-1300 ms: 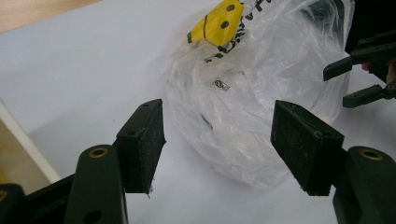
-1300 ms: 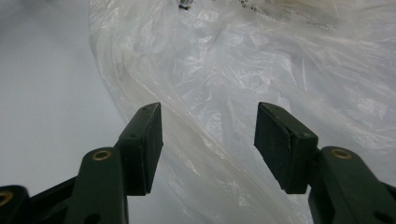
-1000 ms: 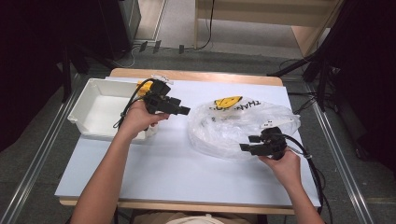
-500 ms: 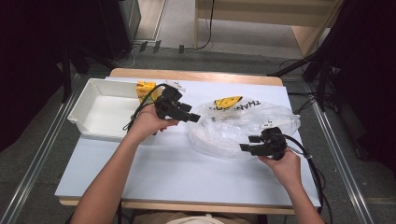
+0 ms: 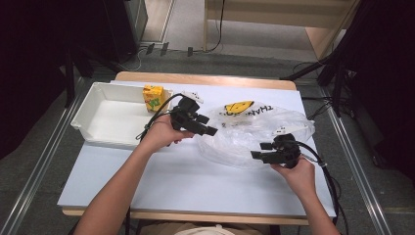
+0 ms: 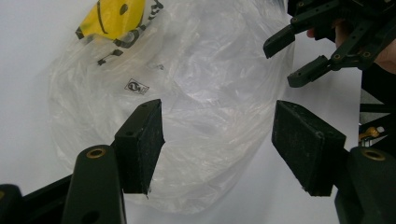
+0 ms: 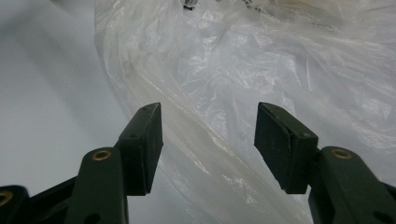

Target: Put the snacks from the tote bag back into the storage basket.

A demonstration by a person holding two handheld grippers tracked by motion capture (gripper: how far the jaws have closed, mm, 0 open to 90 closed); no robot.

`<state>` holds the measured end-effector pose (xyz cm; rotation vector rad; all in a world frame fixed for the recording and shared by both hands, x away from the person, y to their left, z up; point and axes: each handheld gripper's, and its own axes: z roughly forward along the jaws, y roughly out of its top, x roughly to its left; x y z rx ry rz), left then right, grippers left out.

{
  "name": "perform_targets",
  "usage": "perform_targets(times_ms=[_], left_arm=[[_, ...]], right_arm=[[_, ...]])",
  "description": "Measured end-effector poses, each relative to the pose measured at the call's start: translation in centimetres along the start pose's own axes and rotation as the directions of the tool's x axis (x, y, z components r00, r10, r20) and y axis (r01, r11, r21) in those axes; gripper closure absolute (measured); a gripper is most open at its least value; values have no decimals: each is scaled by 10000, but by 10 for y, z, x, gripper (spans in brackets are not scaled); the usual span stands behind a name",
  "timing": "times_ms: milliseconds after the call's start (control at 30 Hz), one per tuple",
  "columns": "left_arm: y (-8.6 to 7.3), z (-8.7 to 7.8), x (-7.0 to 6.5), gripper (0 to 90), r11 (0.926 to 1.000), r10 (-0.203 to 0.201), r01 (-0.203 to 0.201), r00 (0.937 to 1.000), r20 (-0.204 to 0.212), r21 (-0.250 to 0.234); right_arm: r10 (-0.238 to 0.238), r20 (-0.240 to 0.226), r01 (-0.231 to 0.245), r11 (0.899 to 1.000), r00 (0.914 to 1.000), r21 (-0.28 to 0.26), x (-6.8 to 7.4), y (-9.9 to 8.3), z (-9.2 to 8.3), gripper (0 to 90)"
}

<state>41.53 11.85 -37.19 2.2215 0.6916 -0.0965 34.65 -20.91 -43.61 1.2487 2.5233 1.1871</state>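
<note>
A crumpled clear plastic bag (image 5: 254,129) with a yellow smiley print (image 5: 239,106) lies on the white table. My left gripper (image 5: 211,131) hovers at the bag's left edge, open, nothing between its jaws. In the left gripper view the bag (image 6: 187,107) spreads under the open gripper (image 6: 217,144), and the other gripper (image 6: 292,58) shows at top right. My right gripper (image 5: 258,151) is open at the bag's near right edge. In the right gripper view the bag's rim (image 7: 210,135) runs between the open jaws of the gripper (image 7: 208,144).
A white tray (image 5: 98,132) stands at the table's left, with a yellow juice carton (image 5: 153,97) upright at its far right corner. Bare table (image 5: 195,186) lies toward the person. Black cables trail from both grippers.
My left gripper has moved right from beside the tray and carton to the bag's left edge. The right gripper has stayed at the bag's near right edge.
</note>
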Motion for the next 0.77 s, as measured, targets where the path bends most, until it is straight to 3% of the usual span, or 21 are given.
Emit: perform_targets(times_ms=[167,767], left_arm=[[0,4,-2,347,9999,78,-80,9999,138,153],[-2,6,0,345,9996,126,-127,9999,22,265]], right_arm=[[19,-1,-19,10000,10000,-17,0,0,-1,428],[-54,5,54,10000,10000,-23,0,0,0,428]])
